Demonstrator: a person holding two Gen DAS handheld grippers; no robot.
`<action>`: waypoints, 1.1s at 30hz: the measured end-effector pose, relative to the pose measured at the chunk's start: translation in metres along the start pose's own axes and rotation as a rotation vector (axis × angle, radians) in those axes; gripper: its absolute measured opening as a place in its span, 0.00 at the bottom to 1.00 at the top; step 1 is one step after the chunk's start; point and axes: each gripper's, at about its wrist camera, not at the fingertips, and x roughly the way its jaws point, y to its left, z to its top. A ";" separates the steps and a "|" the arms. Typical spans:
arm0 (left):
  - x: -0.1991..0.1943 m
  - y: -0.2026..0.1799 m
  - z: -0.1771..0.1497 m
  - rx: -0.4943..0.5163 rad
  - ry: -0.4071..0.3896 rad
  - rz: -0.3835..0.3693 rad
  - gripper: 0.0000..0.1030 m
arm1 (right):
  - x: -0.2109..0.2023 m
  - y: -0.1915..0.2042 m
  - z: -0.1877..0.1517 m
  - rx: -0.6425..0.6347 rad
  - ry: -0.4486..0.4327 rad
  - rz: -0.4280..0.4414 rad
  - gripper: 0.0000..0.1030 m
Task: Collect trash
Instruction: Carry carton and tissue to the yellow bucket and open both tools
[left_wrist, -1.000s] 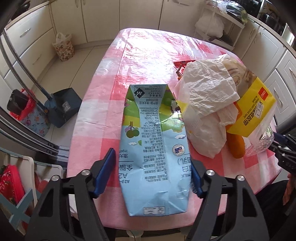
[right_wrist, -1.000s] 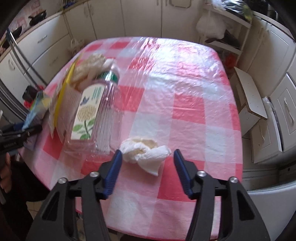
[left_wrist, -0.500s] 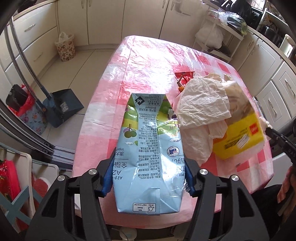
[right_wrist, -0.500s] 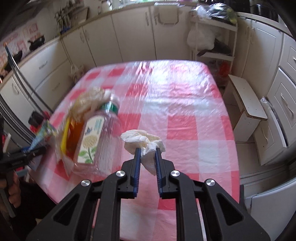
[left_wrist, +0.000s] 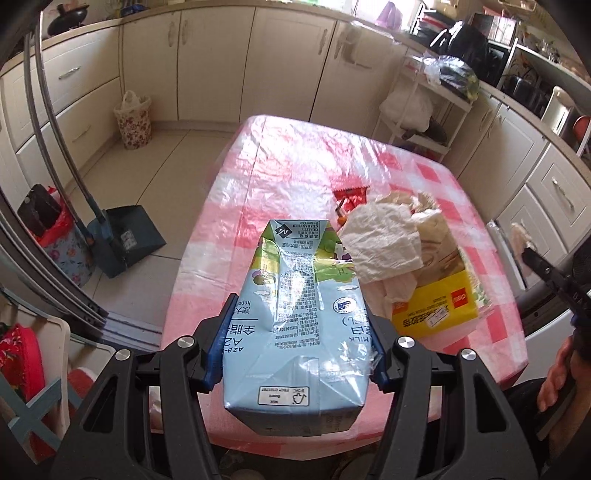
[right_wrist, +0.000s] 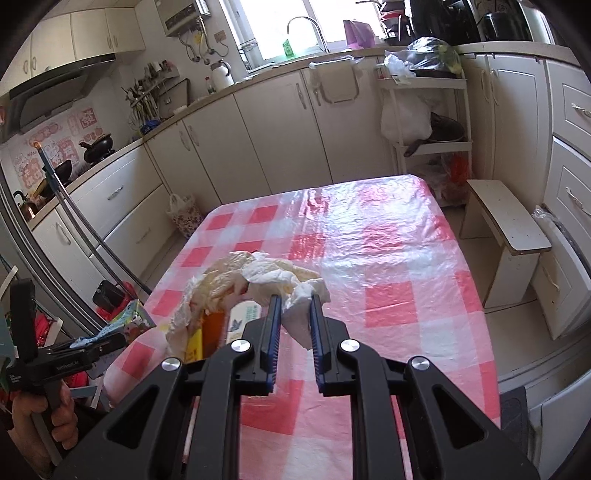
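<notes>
My left gripper (left_wrist: 301, 325) is shut on a light blue milk carton (left_wrist: 295, 321) and holds it above the near edge of the pink checked table (left_wrist: 288, 177). My right gripper (right_wrist: 294, 301) is shut on a crumpled white tissue (right_wrist: 295, 295), lifted over the table (right_wrist: 369, 236). A trash pile lies on the table: white tissues and a plastic bag (left_wrist: 384, 240), a yellow box (left_wrist: 439, 302) and a red wrapper (left_wrist: 349, 195). In the right wrist view the pile (right_wrist: 214, 291) sits left of my gripper, and the left gripper (right_wrist: 107, 339) shows with the carton (right_wrist: 129, 321).
A blue dustpan (left_wrist: 125, 240) and a floral bin (left_wrist: 44, 236) stand on the floor left of the table. A floral bag (left_wrist: 133, 118) sits by the cabinets. A white stool (right_wrist: 506, 229) and a shelf rack (right_wrist: 428, 118) stand right of the table.
My left gripper closed on the milk carton and lifted it. My right gripper closed on the white tissue and raised it off the table. Both views have tilted up.
</notes>
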 end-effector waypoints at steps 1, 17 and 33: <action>-0.004 0.000 0.001 -0.001 -0.013 -0.006 0.56 | 0.002 0.004 0.000 -0.012 0.000 0.004 0.16; -0.015 0.001 0.001 0.001 -0.059 -0.055 0.56 | 0.007 0.021 -0.002 -0.021 -0.028 0.095 0.16; -0.027 -0.039 -0.001 0.075 -0.072 -0.189 0.56 | -0.075 0.020 -0.010 0.110 -0.150 0.299 0.17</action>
